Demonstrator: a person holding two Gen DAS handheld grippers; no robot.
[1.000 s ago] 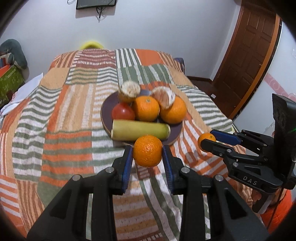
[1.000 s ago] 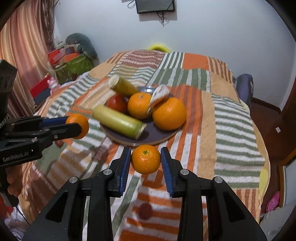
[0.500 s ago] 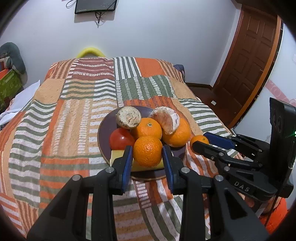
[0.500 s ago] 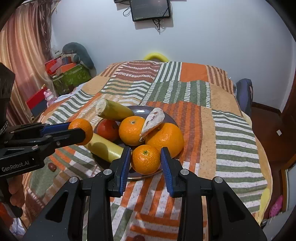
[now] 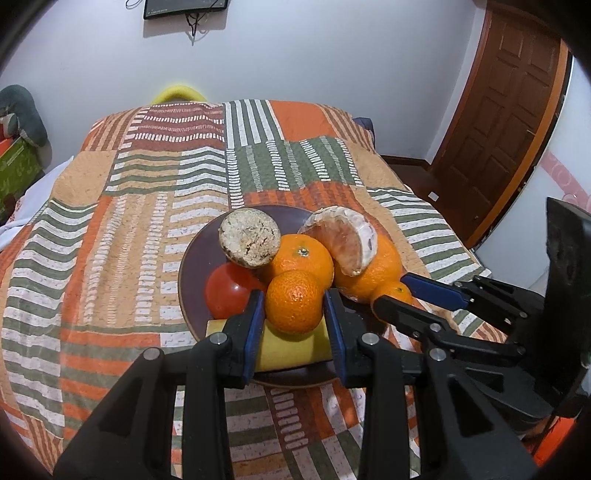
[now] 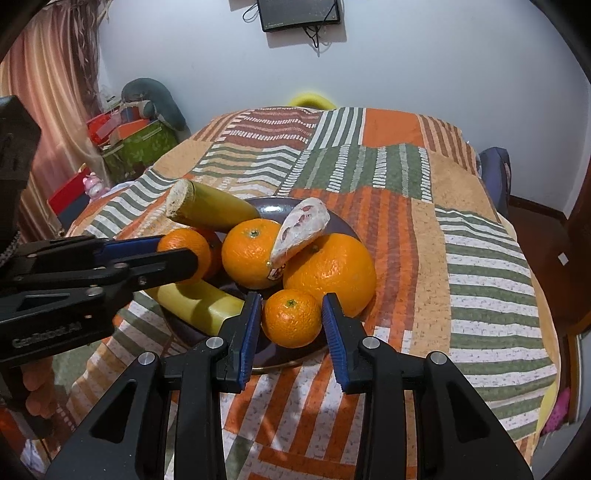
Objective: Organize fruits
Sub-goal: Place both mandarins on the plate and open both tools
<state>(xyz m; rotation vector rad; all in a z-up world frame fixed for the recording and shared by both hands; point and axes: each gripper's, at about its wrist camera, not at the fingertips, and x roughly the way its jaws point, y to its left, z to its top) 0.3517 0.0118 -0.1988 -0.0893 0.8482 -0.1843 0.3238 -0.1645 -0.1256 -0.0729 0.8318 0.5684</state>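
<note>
Hidden: in the left wrist view the near banana (image 5: 291, 349) shows only as a yellow strip behind the left gripper's (image 5: 294, 308) fingers; the tomato (image 5: 231, 291) is partly covered by the far banana's cut end (image 5: 249, 238).
Cut off: the near rim of the plate (image 5: 192, 266) passes under the fingers in both views.
Hard to make out: whether either held mandarin touches the plate or the fruit under it.
Left gripper: fingers level, reaching over the plate's near left side; its blue pads (image 5: 255, 325) press both sides of a mandarin (image 5: 294, 306), which sits above the near banana.
Right gripper: comes in from the right, fingers (image 6: 248, 330) low over the plate's near edge; the right gripper (image 6: 291, 325) clasps a second mandarin (image 6: 291, 318), just in front of the big orange (image 6: 330, 273).
Mandarins: two, one in each gripper.
Oranges on plate: two, a big one at right and a smaller one (image 6: 251, 256) in the middle.
Bananas: two greenish-yellow pieces, one at the back (image 6: 210, 212), one at the front (image 6: 199, 304).
Tomato: one, at the plate's left.
Peeled citrus: one piece (image 6: 301, 229), leaning on the two oranges.
Plate: one, dark, on the striped bedspread (image 6: 480, 258).
Background: a wall screen (image 6: 299, 14), a wooden door (image 5: 506, 122), boxes (image 6: 136, 144) beside the bed.
</note>
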